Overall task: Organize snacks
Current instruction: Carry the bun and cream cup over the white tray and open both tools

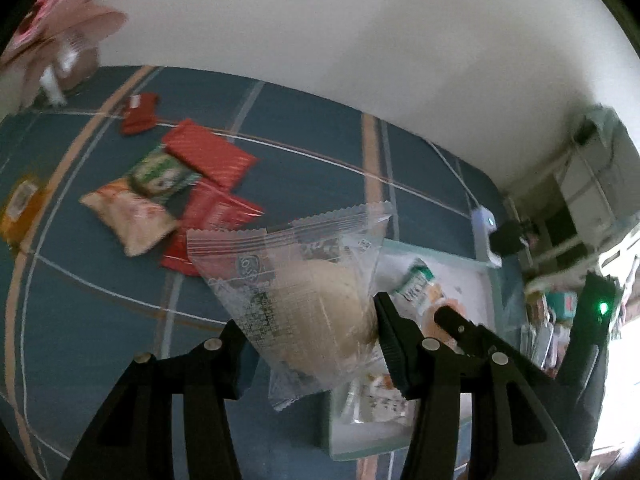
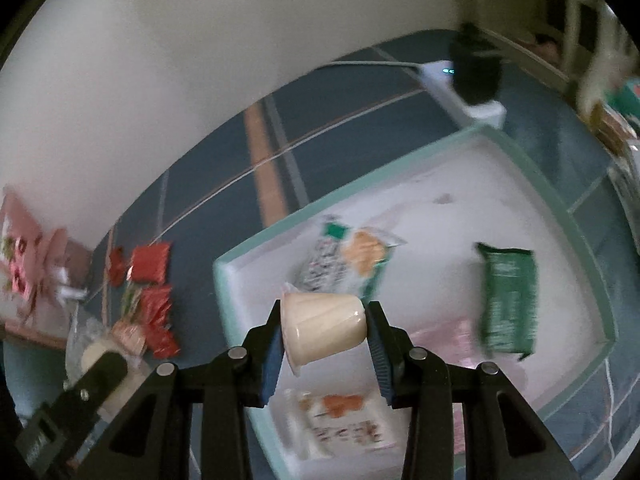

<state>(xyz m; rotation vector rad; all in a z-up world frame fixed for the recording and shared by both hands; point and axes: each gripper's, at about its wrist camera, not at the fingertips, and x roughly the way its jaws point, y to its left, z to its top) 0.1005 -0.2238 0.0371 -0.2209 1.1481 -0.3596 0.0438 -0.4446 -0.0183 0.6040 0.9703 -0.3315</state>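
Note:
My left gripper (image 1: 308, 328) is shut on a clear plastic packet with a pale round bun (image 1: 304, 288) inside, held above the blue checked tablecloth. My right gripper (image 2: 324, 332) is shut on a cream pudding cup (image 2: 322, 330), which lies sideways between the pads over the near corner of a white tray with a mint-green rim (image 2: 532, 168). Inside the tray are a green packet (image 2: 508, 304), a white-and-orange packet (image 2: 348, 260) and another orange-printed packet (image 2: 344, 424). Loose snacks remain on the cloth: red packets (image 1: 210, 154), a green one (image 1: 162, 176) and a pale pink one (image 1: 128, 216).
A white power strip (image 2: 460, 88) with a black plug lies beyond the tray. A pink flowered box (image 1: 60, 28) stands at the far left by the wall. An orange packet (image 1: 18, 208) lies near the cloth's left edge. Cluttered shelves (image 1: 592, 184) stand at the right.

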